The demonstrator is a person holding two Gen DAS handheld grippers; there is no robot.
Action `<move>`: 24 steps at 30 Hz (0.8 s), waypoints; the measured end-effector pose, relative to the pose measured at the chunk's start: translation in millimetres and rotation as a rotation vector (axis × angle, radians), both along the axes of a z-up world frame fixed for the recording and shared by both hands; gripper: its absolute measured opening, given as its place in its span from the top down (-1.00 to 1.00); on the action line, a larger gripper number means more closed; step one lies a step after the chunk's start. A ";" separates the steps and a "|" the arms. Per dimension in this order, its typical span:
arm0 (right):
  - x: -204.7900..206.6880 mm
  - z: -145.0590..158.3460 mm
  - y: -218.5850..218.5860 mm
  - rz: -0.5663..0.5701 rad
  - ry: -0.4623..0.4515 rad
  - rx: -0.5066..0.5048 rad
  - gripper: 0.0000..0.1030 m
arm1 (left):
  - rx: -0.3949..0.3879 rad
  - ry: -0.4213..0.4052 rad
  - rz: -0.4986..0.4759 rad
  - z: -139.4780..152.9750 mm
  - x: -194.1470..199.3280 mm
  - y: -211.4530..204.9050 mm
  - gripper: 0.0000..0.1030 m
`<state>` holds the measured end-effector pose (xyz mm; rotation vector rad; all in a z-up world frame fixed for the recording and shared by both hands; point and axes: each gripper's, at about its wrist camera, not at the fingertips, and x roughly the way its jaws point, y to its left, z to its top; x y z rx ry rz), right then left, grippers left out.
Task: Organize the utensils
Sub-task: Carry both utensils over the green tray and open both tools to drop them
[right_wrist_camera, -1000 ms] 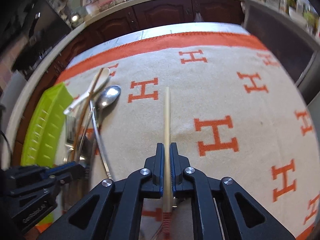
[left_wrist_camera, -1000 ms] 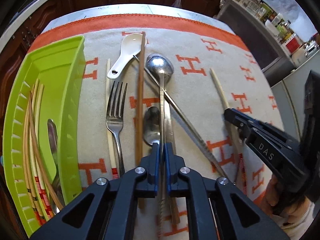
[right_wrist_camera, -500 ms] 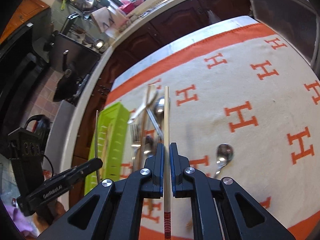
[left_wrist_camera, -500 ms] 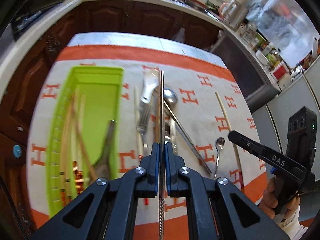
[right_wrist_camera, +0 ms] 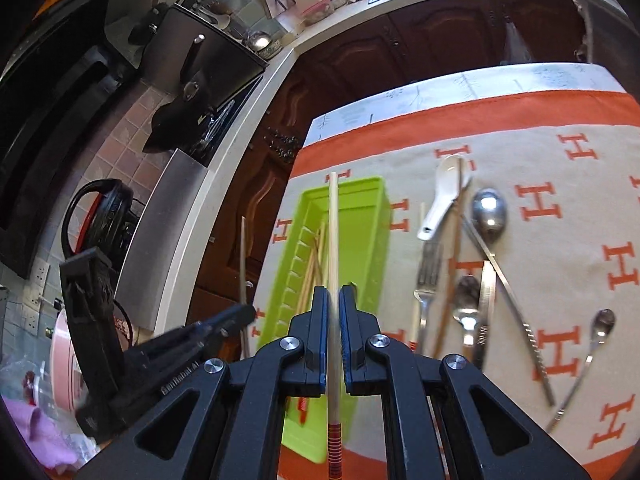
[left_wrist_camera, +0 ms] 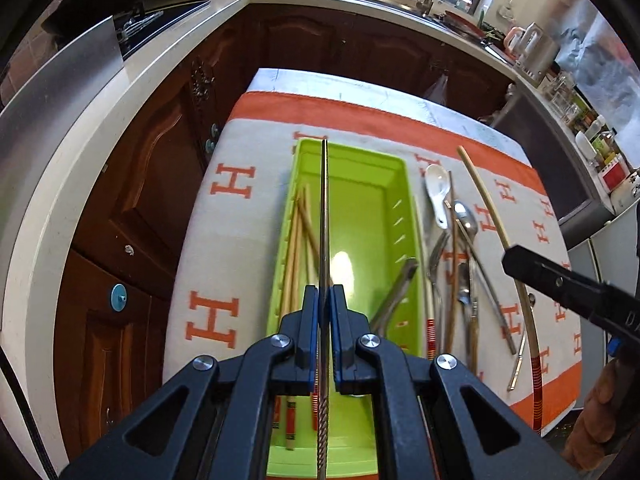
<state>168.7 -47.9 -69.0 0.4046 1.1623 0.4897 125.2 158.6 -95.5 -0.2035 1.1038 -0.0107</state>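
Kitchen table [left_wrist_camera: 376,92], H-patterned orange-bordered cloth [right_wrist_camera: 560,208]

Both wrist cameras look steeply down along their own black fingers from above the table. The left view sits over the long lime-green plastic tray [left_wrist_camera: 396,184], the right view over that tray's [right_wrist_camera: 376,216] nearer end. Both share the tray and the cream cloth with orange H letters [left_wrist_camera: 240,216].

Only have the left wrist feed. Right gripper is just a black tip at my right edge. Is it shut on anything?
Observer: Yes. The right gripper is shut on a pale wooden chopstick with a red-banded end. In its own view the stick lines up over the green tray.
Operator: Thin metal handle below that tip, what is it?
Observer: A small metal spoon, lying alone on the cloth, to the right of the big metal spoon.
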 end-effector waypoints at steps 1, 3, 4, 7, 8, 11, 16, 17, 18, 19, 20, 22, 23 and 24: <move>2.6 -0.5 7.4 0.002 0.004 -0.002 0.90 | 0.000 0.005 0.000 -3.8 0.8 2.8 0.93; 12.1 -7.4 26.8 0.007 0.009 -0.028 0.90 | -0.004 0.006 0.000 -8.0 1.2 7.0 0.87; 16.1 -12.5 34.1 0.011 0.016 -0.037 0.90 | -0.005 0.004 -0.001 -9.3 1.4 9.3 0.76; 26.3 -23.8 52.5 0.017 0.027 -0.062 0.90 | 0.018 -0.012 0.016 -9.0 -0.1 15.0 0.41; 29.0 -26.8 58.1 0.017 0.025 -0.074 0.90 | 0.017 -0.017 0.020 -8.2 -0.8 17.2 0.34; 35.5 -36.8 69.5 0.016 0.036 -0.088 0.89 | 0.014 -0.038 0.043 -4.1 -5.8 25.7 0.22; 46.6 -56.3 79.7 0.005 0.081 -0.103 0.87 | 0.025 -0.079 0.073 5.9 -16.8 37.1 0.13; 47.9 -60.0 81.2 0.006 0.085 -0.108 0.84 | 0.029 -0.083 0.078 6.9 -18.5 38.4 0.11; 47.9 -61.2 80.7 0.006 0.088 -0.112 0.78 | 0.033 -0.087 0.085 8.1 -20.3 40.1 0.09; 48.2 -62.8 81.4 0.004 0.088 -0.117 0.74 | 0.036 -0.091 0.090 9.3 -22.0 41.4 0.08; 47.8 -63.0 82.4 0.004 0.085 -0.120 0.70 | 0.039 -0.094 0.096 10.2 -23.9 42.2 0.07; 45.7 -63.2 82.6 0.011 0.082 -0.124 0.69 | 0.041 -0.095 0.104 10.9 -27.0 43.8 0.07; 44.1 -62.3 83.0 0.018 0.079 -0.129 0.69 | 0.039 -0.094 0.106 11.0 -28.4 44.1 0.07; 40.9 -60.0 81.6 0.024 0.074 -0.133 0.69 | 0.038 -0.093 0.107 11.1 -29.7 44.0 0.07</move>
